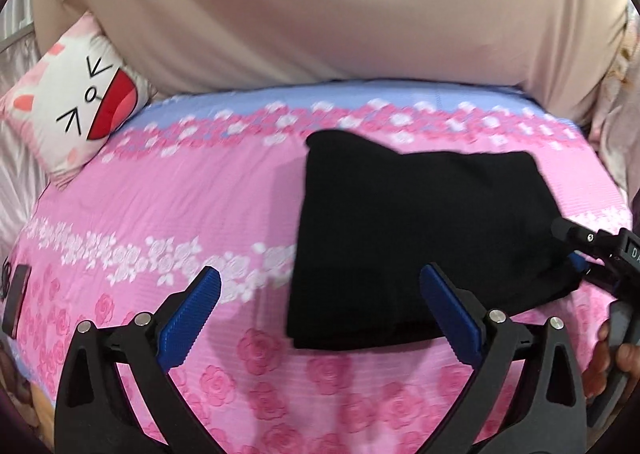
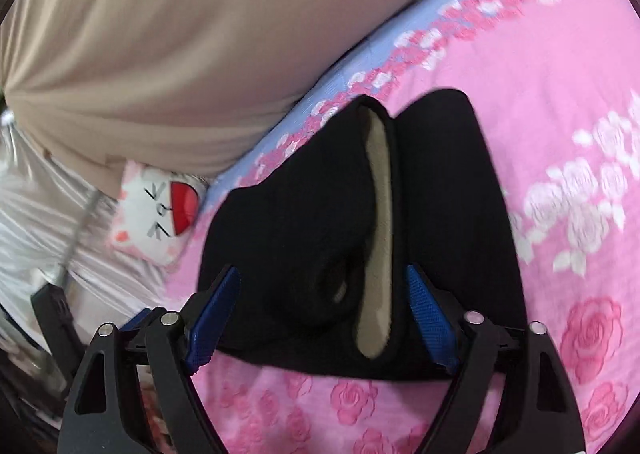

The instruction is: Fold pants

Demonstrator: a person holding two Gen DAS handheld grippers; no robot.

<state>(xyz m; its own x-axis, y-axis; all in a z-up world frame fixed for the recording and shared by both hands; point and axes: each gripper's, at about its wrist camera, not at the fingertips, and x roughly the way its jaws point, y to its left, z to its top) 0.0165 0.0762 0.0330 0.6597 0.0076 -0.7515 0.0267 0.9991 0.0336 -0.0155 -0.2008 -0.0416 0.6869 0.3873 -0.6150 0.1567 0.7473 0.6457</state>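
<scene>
A pair of black pants [image 1: 420,238] lies folded into a compact, roughly rectangular bundle on a bed covered by a pink floral sheet [image 1: 180,198]. All places here are given relative to that bundle.

The left gripper [image 1: 320,310] hovers at the bundle's near left corner, its blue-padded fingers [image 1: 192,318] spread wide and holding nothing. One finger sits over bare sheet to the left of the pants; the other overlaps the bundle's near edge.

The right gripper [image 2: 320,318] is the closer of the two. Its fingers are also spread wide, straddling the bundle's end, with the black cloth between the pads; whether they touch it cannot be told. From this side a beige lining strip [image 2: 378,238] shows along an opening in the fabric, running straight away from the fingers, so the bundle's long axis appears to point directly ahead of this gripper.

Beyond the bundle's far edge stands a person in a beige top [image 1: 320,6]. Far to the left lies a white cartoon-face pillow [image 1: 86,94]. Nothing rests on the sheet between either gripper and the pants. The folding looks nearly finished.
</scene>
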